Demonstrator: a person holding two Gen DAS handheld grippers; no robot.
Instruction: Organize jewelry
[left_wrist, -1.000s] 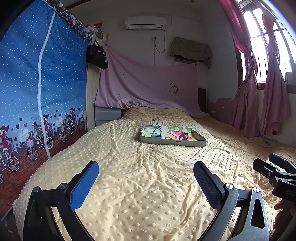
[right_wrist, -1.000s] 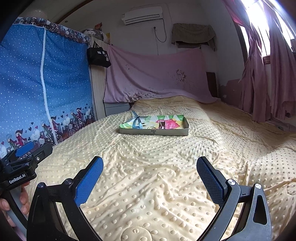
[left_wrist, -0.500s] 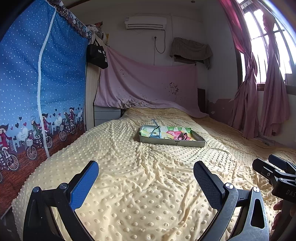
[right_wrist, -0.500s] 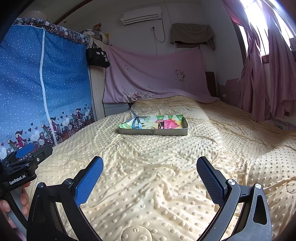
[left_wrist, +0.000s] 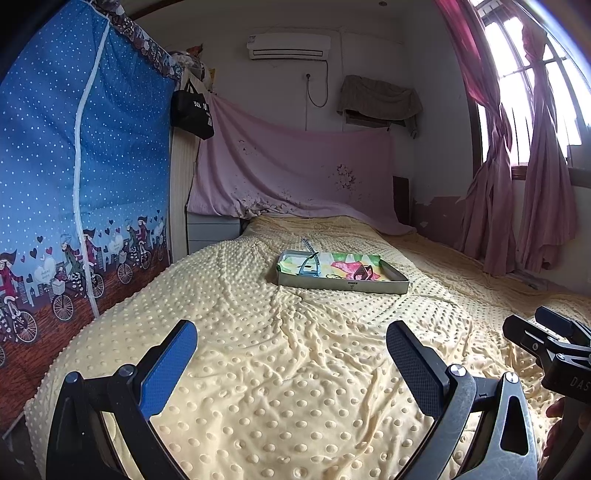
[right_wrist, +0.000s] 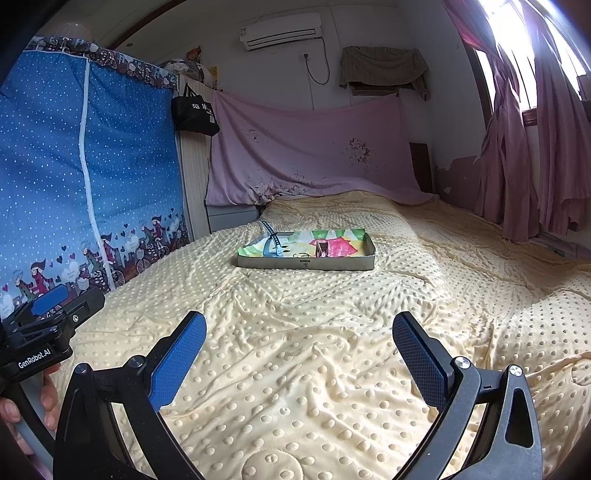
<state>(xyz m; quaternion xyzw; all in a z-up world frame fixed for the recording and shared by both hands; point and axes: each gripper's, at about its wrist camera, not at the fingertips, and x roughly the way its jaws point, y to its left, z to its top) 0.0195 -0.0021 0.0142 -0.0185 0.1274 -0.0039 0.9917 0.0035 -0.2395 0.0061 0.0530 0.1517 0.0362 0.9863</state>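
Two grippers are showing, one per hand. The left gripper (left_wrist: 291, 354) and the right gripper (right_wrist: 299, 343) are both hovering at the bottom of their frames with fingers spread wide, pinching nothing. One shallow tray (left_wrist: 343, 285) is sitting on the yellow dotted blanket (left_wrist: 258, 350), slightly right of frame centre. It is holding a blue strap-like piece (left_wrist: 309, 263), a dark red piece (left_wrist: 364, 274), and a thin ring-like item (right_wrist: 301, 254) too small to identify. A colourful picture is lining its floor.
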